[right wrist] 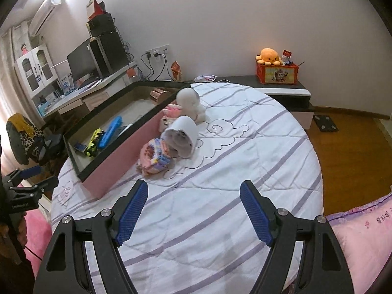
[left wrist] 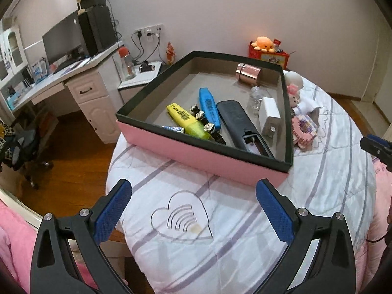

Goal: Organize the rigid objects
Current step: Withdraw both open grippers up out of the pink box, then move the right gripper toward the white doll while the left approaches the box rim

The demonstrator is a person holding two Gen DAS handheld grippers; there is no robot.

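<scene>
A pink box with a black rim (left wrist: 196,154) sits on the white quilted bed; it also shows in the right wrist view (right wrist: 117,161). Inside lie a yellow highlighter (left wrist: 187,120), a blue highlighter (left wrist: 208,106), a black remote (left wrist: 241,125), a white charger (left wrist: 269,116), a rose-gold tin (left wrist: 247,73), a clear bottle (left wrist: 256,96) and small batteries (left wrist: 204,120). My left gripper (left wrist: 193,191) is open and empty, hovering in front of the box. My right gripper (right wrist: 193,193) is open and empty over the bed, near soft toys beside the box.
Beside the box lie a pink knitted item (right wrist: 154,156), a white roll (right wrist: 182,137) and a white plush (right wrist: 189,101). A desk with monitor (left wrist: 63,41) stands left. A low shelf holds a red crate with an orange octopus (right wrist: 269,56). A pink pillow (right wrist: 362,232) lies right.
</scene>
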